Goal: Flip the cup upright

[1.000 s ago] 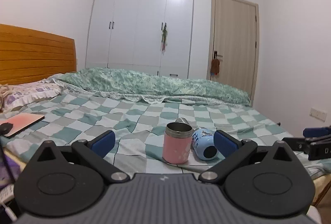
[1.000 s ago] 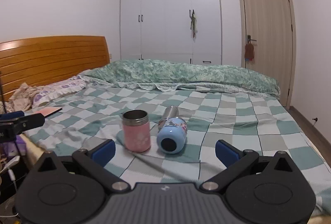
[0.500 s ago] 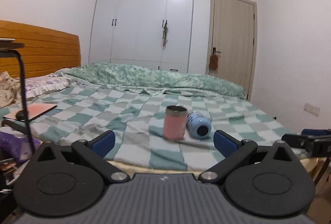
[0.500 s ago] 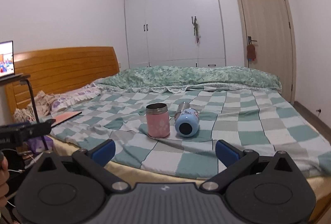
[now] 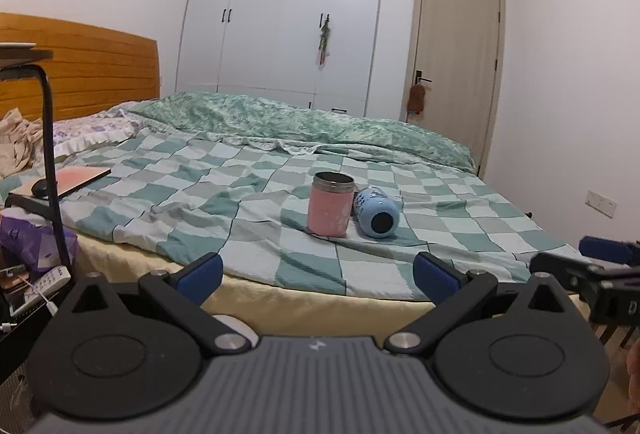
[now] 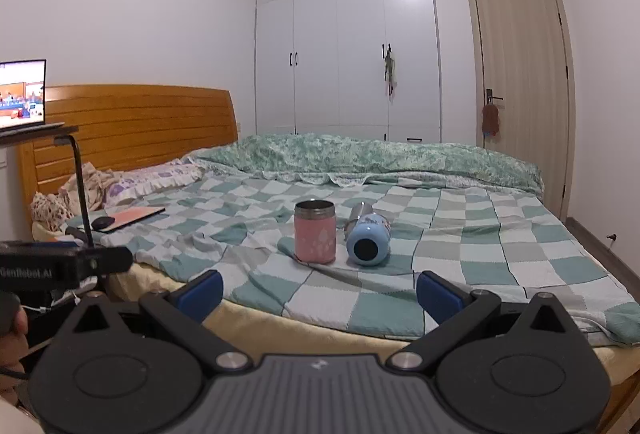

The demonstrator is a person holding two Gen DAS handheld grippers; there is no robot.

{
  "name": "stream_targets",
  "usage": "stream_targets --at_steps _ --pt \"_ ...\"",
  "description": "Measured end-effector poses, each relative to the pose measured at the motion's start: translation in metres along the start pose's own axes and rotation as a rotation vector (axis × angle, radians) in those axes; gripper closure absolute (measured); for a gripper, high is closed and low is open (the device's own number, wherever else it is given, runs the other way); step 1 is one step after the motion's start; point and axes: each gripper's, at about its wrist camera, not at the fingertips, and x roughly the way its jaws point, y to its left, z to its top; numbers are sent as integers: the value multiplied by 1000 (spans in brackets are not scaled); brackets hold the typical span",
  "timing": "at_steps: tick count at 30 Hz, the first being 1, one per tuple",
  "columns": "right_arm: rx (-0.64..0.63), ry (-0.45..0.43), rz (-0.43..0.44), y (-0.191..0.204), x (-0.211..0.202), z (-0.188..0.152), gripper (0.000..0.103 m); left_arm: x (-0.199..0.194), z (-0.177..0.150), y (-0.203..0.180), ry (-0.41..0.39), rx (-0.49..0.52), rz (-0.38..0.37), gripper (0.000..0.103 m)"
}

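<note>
The blue cup [image 6: 368,242] was found lying just beside the upright pink cup [image 6: 315,232]. Left gripper [image 5: 318,272] and right gripper [image 6: 320,288] were held wide, well short of it.

You've got the bed [image 5: 460,234] mid-frame w/ checked sheet: pink cup [image 5: 330,204] upright at center, blue bottle [image 5: 376,211] on its side touching it, notebook [image 5: 60,182] at left.

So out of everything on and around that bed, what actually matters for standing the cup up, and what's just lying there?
For the job:
- blue cup, on its side on the checked bedspread
- left gripper, open
- right gripper, open

Just lying about:
- pink cup, already upright
- pink notebook
- computer mouse
- laptop on its stand
- pillow
</note>
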Motion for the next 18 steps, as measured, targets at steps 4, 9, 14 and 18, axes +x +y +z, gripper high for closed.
stream_targets --at_steps 4,9,14,18 --pt "6 13 1 -1 2 -1 0 -1 -1 0 -10 1 5 0" --pt "14 15 4 -2 2 -2 0 -2 -1 0 -8 5 3 0" --pt "11 18 7 -2 3 -3 0 -5 -1 0 -16 11 3 0" --pt "10 23 10 -3 5 -3 0 -5 -1 -3 -20 17 2 0"
